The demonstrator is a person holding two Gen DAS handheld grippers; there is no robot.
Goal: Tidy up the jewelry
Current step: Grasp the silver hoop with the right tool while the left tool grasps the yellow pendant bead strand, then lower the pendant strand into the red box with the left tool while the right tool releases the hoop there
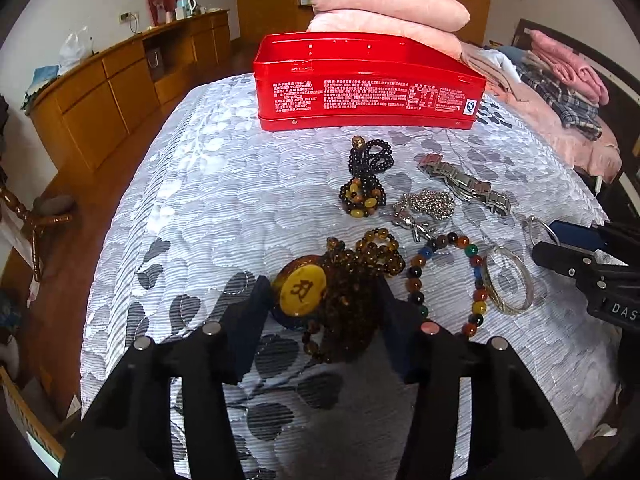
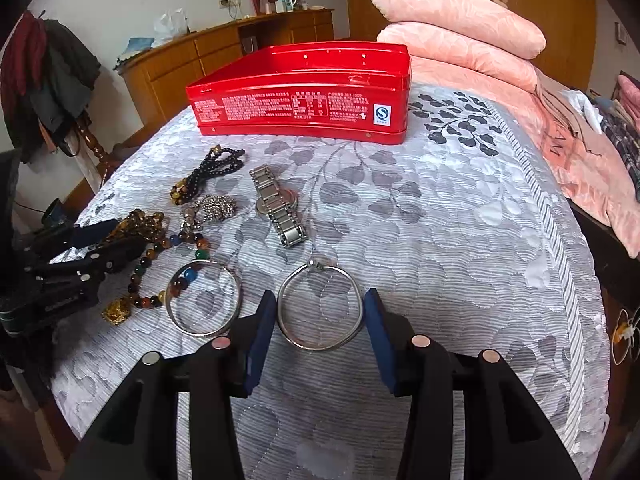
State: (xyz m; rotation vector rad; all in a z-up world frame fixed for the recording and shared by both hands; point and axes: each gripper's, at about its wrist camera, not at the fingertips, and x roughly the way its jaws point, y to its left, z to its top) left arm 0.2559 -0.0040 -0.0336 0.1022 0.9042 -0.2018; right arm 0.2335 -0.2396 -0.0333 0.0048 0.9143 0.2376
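Observation:
On the grey leaf-patterned bedspread (image 1: 224,200) lies an amber bead necklace with a yellow pendant (image 1: 300,290). My left gripper (image 1: 326,300) is shut on it, one pad against the pendant and the other against the beads. My right gripper (image 2: 320,312) is shut on a thin silver bangle (image 2: 320,347) that lies flat, a pad on each side of its rim. A second, wider bangle (image 2: 204,300) rests just left of it. An open red tin (image 1: 368,92) stands at the far side. Between them lie a black bead bracelet (image 1: 370,156), a steel watch (image 1: 464,184), a silver chain (image 1: 424,204) and a multicoloured bead bracelet (image 1: 416,276).
Folded pink quilts (image 2: 460,28) are stacked behind the tin, with more folded clothes (image 1: 568,76) to the right. A wooden cabinet (image 1: 112,80) runs along the left wall beyond the bed's edge. A coat stand with clothes (image 2: 48,76) is at the left.

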